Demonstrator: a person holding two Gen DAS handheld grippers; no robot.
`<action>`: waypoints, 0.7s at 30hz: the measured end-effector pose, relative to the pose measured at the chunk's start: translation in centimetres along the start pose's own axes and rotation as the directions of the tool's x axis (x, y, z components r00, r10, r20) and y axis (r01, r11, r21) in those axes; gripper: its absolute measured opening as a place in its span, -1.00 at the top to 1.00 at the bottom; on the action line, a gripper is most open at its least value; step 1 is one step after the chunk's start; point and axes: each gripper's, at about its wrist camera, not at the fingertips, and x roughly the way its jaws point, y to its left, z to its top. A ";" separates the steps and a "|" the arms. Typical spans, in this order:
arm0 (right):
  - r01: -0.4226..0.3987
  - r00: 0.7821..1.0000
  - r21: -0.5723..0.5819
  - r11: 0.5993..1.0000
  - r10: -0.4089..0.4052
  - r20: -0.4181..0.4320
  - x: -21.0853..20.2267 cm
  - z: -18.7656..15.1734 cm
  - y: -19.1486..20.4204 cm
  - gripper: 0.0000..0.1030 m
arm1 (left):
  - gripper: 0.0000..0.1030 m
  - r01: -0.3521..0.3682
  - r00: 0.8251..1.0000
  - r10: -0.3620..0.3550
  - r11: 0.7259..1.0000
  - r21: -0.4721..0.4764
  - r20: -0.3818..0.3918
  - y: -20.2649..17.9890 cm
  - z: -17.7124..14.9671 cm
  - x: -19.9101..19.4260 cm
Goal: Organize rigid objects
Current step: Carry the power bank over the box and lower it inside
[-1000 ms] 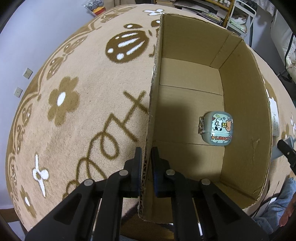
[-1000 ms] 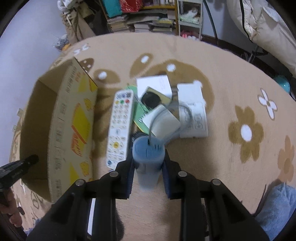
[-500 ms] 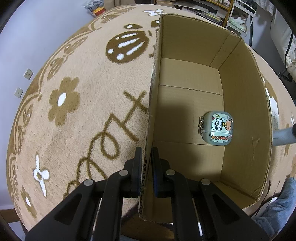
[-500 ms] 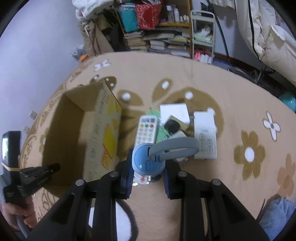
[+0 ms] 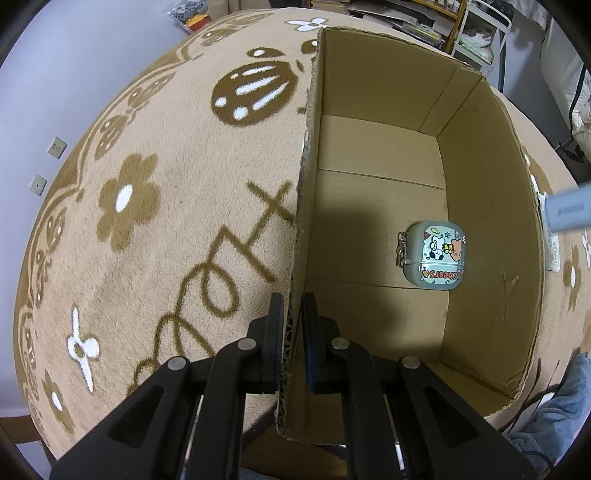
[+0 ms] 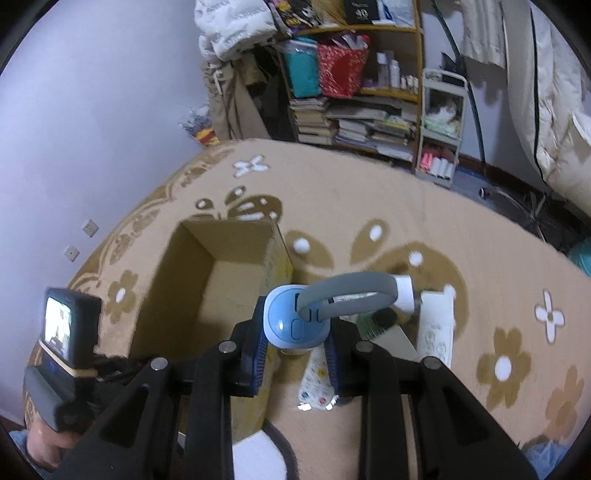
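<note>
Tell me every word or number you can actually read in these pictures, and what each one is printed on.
"cheers": on the small cartoon case lying in the cardboard box, seen upside down.
"40": on a dark item on the top of the shelf.
Remote controls: button markings too blurred.
Box's yellow outer print: unreadable.
Book spines: too small.

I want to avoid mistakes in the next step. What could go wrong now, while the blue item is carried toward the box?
1. The right gripper holds the blue device only at its round body; the long grey handle could catch the cardboard box wall.
2. Dropped carelessly, it might land on the small cartoon case already inside.
3. The left gripper pinches just one thin wall, which may bend or tip.
</note>
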 end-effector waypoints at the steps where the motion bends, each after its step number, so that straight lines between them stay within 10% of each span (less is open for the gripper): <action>1: -0.010 1.000 0.006 1.000 0.010 0.012 -0.1 0.3 0.2 0.44 | 0.83 0.001 1.000 -0.001 1.000 -0.002 -0.001 0.0 0.0 0.0; 21: -0.143 0.989 -0.038 0.989 0.144 0.036 1.1 2.4 6.2 0.44 | 0.83 0.003 1.000 -0.003 1.000 -0.003 -0.003 0.0 0.1 0.2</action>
